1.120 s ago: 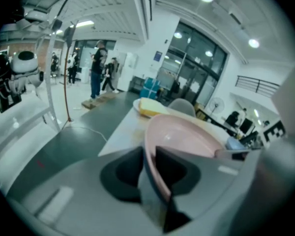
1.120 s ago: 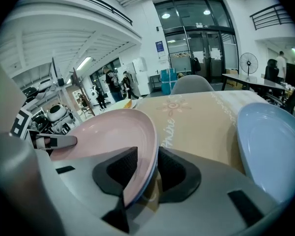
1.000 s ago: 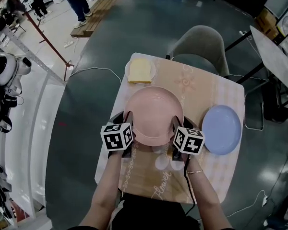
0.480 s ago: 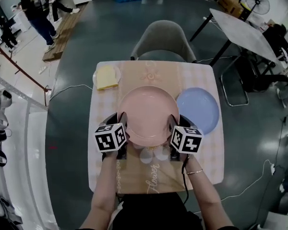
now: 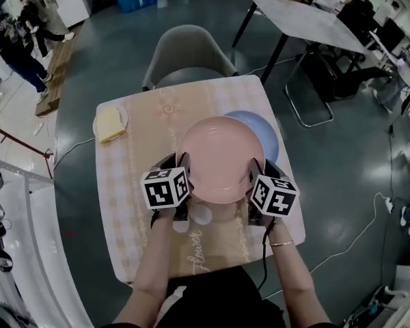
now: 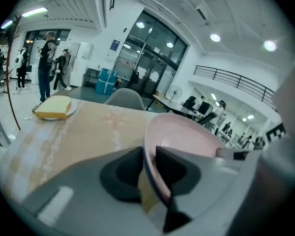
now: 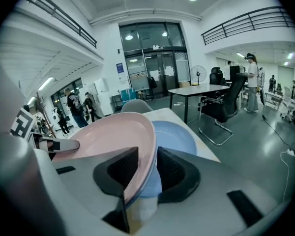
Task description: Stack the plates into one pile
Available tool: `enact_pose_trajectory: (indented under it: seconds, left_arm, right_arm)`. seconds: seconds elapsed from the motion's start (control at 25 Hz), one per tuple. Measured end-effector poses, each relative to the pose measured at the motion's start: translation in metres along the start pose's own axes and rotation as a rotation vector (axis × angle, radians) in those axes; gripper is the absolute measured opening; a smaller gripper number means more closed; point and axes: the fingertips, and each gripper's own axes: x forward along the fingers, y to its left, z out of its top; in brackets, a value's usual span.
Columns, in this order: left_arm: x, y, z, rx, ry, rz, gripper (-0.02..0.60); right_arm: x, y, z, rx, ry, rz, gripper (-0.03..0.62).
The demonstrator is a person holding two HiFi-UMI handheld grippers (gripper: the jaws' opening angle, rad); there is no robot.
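A pink plate (image 5: 222, 159) hangs level above the table (image 5: 143, 149), held at both sides of its rim. My left gripper (image 5: 181, 168) is shut on its left edge, and in the left gripper view the rim (image 6: 150, 156) runs between the left gripper's (image 6: 148, 168) two pads. My right gripper (image 5: 255, 171) is shut on the right edge. In the right gripper view the pink plate (image 7: 108, 136) sits in the right gripper (image 7: 147, 168), with the blue plate (image 7: 174, 134) just beyond and below. The blue plate (image 5: 265, 134) lies on the table, its left part hidden under the pink one.
A small white plate with a yellow slab (image 5: 109, 123) sits at the table's far left corner. A grey chair (image 5: 188, 53) stands at the far side. Another table (image 5: 307, 19) and an office chair are off to the right. People stand far off at the left.
Both grippers have carried the pink plate to the right. It was apart from the blue plate before and now overlaps its left part. Both grips are unchanged.
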Motion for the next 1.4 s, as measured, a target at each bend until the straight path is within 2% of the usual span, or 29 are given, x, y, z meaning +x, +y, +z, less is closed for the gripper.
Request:
enact_pose_trajectory:
  seconds: [0.2,0.48,1.0,1.4]
  left_arm:
    - [0.029,-0.038,0.004,0.035,0.017,-0.038,0.088]
    - [0.061,-0.068,0.008,0.058,0.041,-0.033,0.089]
    - [0.101,-0.067,0.000,0.098,0.065,0.035,0.094]
    - [0.109,-0.066,-0.002,0.146,0.054,0.072,0.100]
  right_arm:
    - [-0.005,-0.043,0.008,0.035,-0.017,-0.040,0.114]
    - [0.006,-0.082,0.017,0.053,-0.016,-0.051,0.114]
    - [0.047,-0.107,0.009,0.017,0.041,-0.038,0.109]
    - [0.056,-0.110,0.006,-0.021,0.032,-0.043,0.112]
